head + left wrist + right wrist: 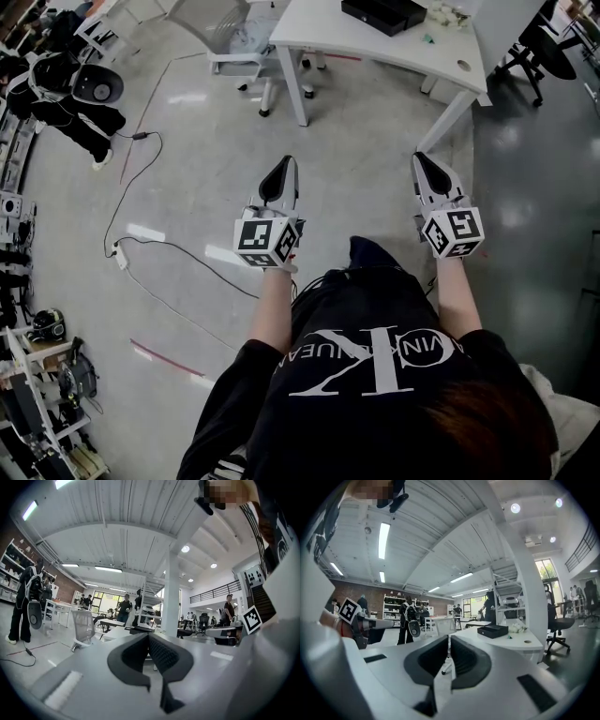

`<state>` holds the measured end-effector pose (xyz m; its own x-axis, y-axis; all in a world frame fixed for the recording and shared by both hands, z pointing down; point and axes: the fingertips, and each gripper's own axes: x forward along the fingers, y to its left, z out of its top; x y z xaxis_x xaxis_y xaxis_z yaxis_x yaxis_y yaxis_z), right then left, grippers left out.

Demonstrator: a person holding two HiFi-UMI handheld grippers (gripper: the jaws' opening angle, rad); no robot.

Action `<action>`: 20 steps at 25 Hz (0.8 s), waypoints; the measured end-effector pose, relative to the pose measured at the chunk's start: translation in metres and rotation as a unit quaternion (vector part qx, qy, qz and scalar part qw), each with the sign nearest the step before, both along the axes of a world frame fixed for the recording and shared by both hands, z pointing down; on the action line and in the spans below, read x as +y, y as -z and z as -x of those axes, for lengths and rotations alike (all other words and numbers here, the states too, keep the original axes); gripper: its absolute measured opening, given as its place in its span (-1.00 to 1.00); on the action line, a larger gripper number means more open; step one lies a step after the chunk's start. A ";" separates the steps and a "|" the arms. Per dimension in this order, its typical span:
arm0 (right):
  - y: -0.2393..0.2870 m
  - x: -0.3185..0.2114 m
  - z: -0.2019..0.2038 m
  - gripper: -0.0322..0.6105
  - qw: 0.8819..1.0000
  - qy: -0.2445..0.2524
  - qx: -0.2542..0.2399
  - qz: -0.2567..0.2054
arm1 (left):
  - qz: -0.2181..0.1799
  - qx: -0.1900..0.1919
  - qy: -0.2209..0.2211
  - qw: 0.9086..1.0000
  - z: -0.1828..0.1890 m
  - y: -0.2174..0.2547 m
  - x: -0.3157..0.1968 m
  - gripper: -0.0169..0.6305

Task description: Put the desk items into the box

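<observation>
A white desk point(375, 47) stands ahead of me across the grey floor. On it lies a black box point(382, 13), with small pale items point(445, 14) and a tiny green piece point(427, 38) beside it. My left gripper point(280, 171) and right gripper point(421, 161) are held side by side at waist height, pointing at the desk and well short of it. Both are shut and hold nothing. In the right gripper view the box point(492, 630) and pale items point(516, 627) sit beyond the closed right gripper point(449, 641). In the left gripper view, the left gripper point(149, 637) also has its jaws together.
A grey mesh office chair point(220, 28) stands left of the desk, a black chair point(544, 42) at its right. A cable point(141, 187) with a power strip trails over the floor on the left. A person in black point(66, 94) stands far left, near shelves.
</observation>
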<state>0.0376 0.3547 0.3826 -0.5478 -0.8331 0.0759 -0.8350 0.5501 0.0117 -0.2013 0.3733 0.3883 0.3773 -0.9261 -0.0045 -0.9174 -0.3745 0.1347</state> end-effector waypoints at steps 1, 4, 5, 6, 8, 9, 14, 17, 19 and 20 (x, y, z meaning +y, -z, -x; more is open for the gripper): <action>-0.001 -0.002 -0.001 -0.83 1.000 -0.002 0.000 0.001 | 0.002 0.000 -0.001 1.000 0.000 -0.001 -0.002 -0.91; -0.004 -0.013 -0.003 -0.83 1.000 -0.008 -0.006 0.007 | 0.006 -0.001 -0.003 1.000 0.000 -0.002 -0.012 -0.91; -0.005 -0.018 -0.004 -0.83 1.000 -0.010 -0.007 0.008 | 0.008 -0.002 -0.004 1.000 -0.001 -0.003 -0.016 -0.91; -0.006 -0.023 -0.005 -0.83 1.000 -0.013 -0.009 0.010 | 0.009 -0.002 -0.004 1.000 -0.001 -0.004 -0.021 -0.91; -0.010 -0.036 -0.006 -0.82 1.000 -0.015 -0.011 0.013 | 0.012 -0.005 -0.005 1.000 -0.001 -0.006 -0.032 -0.91; -0.012 -0.043 -0.005 -0.80 1.000 -0.015 -0.012 0.015 | 0.013 -0.007 -0.006 1.000 -0.001 -0.008 -0.039 -0.91; -0.018 -0.088 -0.004 -0.77 1.000 -0.007 -0.014 0.024 | 0.021 -0.008 -0.002 1.000 -0.001 -0.011 -0.081 -0.91; -0.017 -0.119 -0.007 -0.75 1.000 -0.002 -0.012 0.028 | 0.025 -0.010 -0.002 1.000 -0.006 -0.010 -0.111 -0.91; -0.017 -0.141 -0.012 -0.75 0.999 -0.003 -0.014 0.033 | 0.027 -0.010 -0.003 1.000 -0.010 -0.010 -0.131 -0.91; -0.018 -0.152 -0.015 -0.75 0.999 -0.004 -0.014 0.034 | 0.028 -0.010 -0.003 1.000 -0.012 -0.010 -0.140 -0.91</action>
